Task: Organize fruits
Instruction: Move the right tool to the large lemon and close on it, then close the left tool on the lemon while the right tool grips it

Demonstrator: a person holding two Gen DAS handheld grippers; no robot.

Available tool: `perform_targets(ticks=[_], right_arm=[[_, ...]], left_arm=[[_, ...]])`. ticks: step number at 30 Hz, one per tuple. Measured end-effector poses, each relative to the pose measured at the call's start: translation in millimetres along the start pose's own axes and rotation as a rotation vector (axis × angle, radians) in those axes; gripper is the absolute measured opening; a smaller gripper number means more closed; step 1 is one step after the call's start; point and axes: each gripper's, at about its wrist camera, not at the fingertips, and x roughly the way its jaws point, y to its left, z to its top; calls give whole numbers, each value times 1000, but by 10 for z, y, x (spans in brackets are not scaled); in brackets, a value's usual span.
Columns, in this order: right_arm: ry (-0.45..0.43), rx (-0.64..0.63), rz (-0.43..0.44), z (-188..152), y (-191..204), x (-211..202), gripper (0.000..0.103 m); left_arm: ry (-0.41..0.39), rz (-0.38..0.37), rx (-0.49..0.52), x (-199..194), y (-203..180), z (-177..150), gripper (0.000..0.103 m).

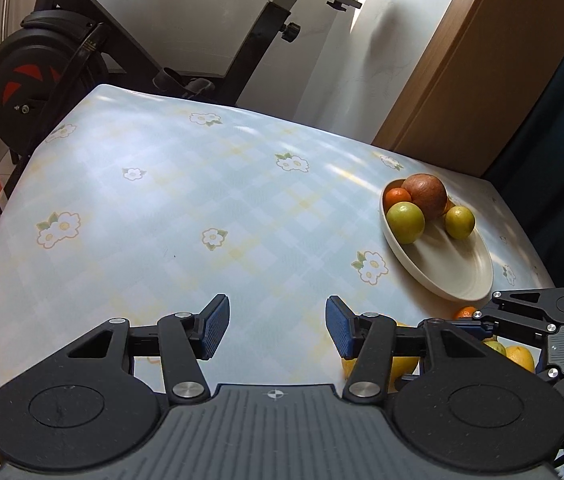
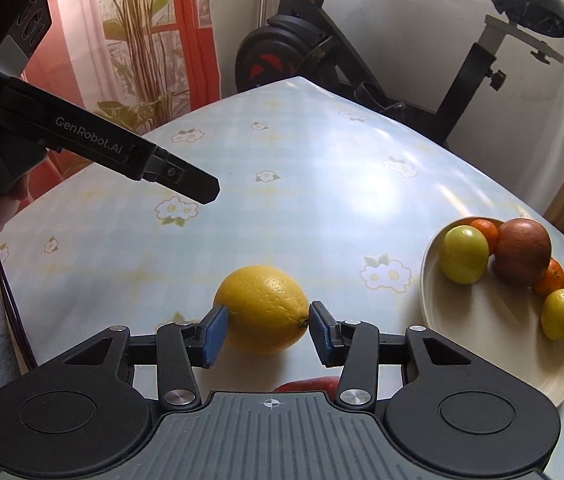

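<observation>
Floral tablecloth; exercise bike behind, perhaps touching

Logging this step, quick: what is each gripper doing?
Left gripper: open, holding nothing.
Right gripper: closed on the yellow citrus fruit.

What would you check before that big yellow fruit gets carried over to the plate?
1. Right gripper has the yellow fruit between its pads: ok.
2. Fruit lifted off the tablecloth: cannot tell.
3. Free space on the plate: ok, its near half is bare.
4. Fruits already on the plate sit still at the far side, like the brown fruit: ok.
5. Left gripper empty and clear of the plate: ok.
</observation>
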Motion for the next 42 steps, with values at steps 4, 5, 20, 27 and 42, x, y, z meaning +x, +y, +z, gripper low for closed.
perform_targets(ticks=[4, 5, 20, 27, 42], right_arm=[[-4, -8, -2, 38, 0, 17, 41], [-6, -14, -4, 42, 9, 21, 40], [-32, -48, 8, 103, 97, 13, 40], [-42, -60, 13, 120, 133, 8, 41], [-9, 82, 67, 68, -51, 179, 46]], left_arm=[[-7, -21, 11, -3, -55, -5, 55], [-4, -30, 15, 4, -68, -10, 55], [110, -173, 41, 290, -244, 3, 55], [141, -160, 59, 368, -204, -38, 58], [163, -42, 35, 427, 38, -110, 55]])
